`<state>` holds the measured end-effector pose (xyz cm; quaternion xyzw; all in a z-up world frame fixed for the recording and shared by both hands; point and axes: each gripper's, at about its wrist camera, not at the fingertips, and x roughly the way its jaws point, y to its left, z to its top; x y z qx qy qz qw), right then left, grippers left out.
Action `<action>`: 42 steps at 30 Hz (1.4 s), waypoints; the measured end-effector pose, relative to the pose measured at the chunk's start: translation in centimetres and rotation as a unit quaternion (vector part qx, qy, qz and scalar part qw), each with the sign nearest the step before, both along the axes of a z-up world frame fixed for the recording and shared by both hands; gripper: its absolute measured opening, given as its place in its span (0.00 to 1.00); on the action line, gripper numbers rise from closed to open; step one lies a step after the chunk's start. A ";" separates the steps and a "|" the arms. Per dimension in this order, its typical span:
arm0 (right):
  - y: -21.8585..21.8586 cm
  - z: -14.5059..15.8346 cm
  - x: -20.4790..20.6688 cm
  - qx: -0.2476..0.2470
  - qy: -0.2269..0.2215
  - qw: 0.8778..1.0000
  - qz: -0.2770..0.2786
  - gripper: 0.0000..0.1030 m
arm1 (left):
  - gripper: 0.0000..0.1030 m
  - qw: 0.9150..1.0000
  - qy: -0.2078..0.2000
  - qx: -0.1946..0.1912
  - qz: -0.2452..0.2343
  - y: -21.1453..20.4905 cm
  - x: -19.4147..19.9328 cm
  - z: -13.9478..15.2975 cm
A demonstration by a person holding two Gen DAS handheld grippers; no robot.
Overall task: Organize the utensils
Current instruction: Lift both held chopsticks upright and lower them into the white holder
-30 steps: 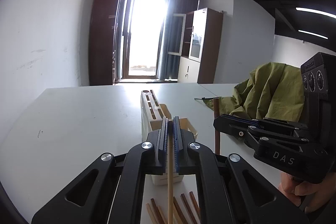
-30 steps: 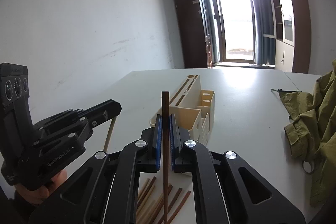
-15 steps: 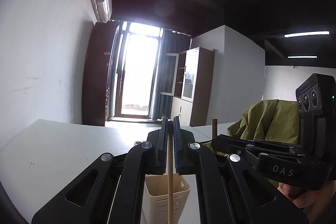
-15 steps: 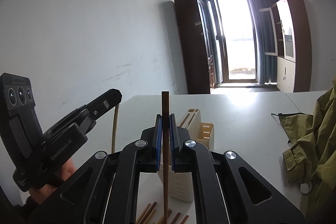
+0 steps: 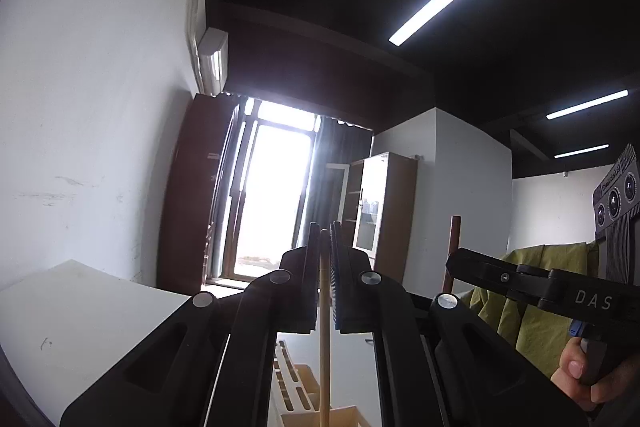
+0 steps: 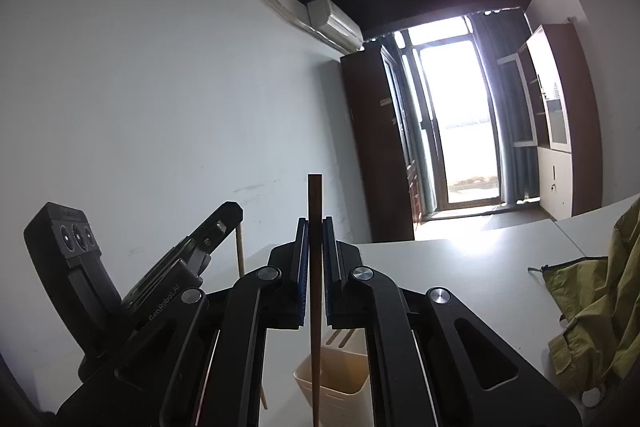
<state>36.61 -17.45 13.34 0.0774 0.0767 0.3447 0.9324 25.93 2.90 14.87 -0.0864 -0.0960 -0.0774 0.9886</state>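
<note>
Both grippers had risen and tilted up: the left gripper [image 5: 325, 239] pinched a pale chopstick [image 5: 324, 327], the right gripper [image 6: 316, 231] a dark chopstick [image 6: 315, 287], each poised above the cream utensil holder [image 6: 332, 375] at lower centre, probably ready for insertion.

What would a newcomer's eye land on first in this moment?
Each gripper holds one upright chopstick: a pale one in the left gripper, a dark one in the right gripper. Below them a cream holder waits on the white table, with the bright window behind.
</note>
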 end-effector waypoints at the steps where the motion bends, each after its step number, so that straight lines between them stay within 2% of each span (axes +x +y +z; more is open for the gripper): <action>1: -0.2 0.1 0.0 0.006 -0.007 1.000 -0.001 0.07 | 0.04 1.000 -0.010 -0.002 0.003 0.1 -0.1 0.1; 6: -1.0 0.8 -0.3 0.044 -0.040 0.998 0.006 0.07 | 0.04 0.999 -0.045 -0.008 0.010 0.2 0.2 0.2; 11: -1.7 1.5 -0.5 0.064 -0.078 0.995 -0.001 0.07 | 0.04 0.998 -0.057 -0.020 0.005 0.5 0.9 0.0; 15: -1.8 1.4 0.5 0.062 -0.086 0.994 -0.009 0.07 | 0.04 0.998 -0.060 -0.023 0.002 0.3 1.4 0.0; 25: 0.9 -1.1 2.6 0.005 -0.063 0.998 -0.017 0.07 | 0.04 1.000 -0.013 -0.017 -0.006 -0.2 3.2 -1.4; 30: 1.1 -2.6 3.4 -0.017 -0.040 0.999 -0.018 0.07 | 0.04 1.000 -0.018 -0.017 0.002 -0.1 2.6 -1.6; 37: 1.3 -3.6 3.3 -0.034 -0.030 0.999 -0.024 0.07 | 0.04 0.999 -0.043 -0.013 0.006 0.0 2.5 -1.3; 42: 1.6 -4.2 3.3 -0.047 -0.021 0.998 -0.023 0.07 | 0.04 0.999 -0.034 0.001 0.013 0.0 3.3 -2.2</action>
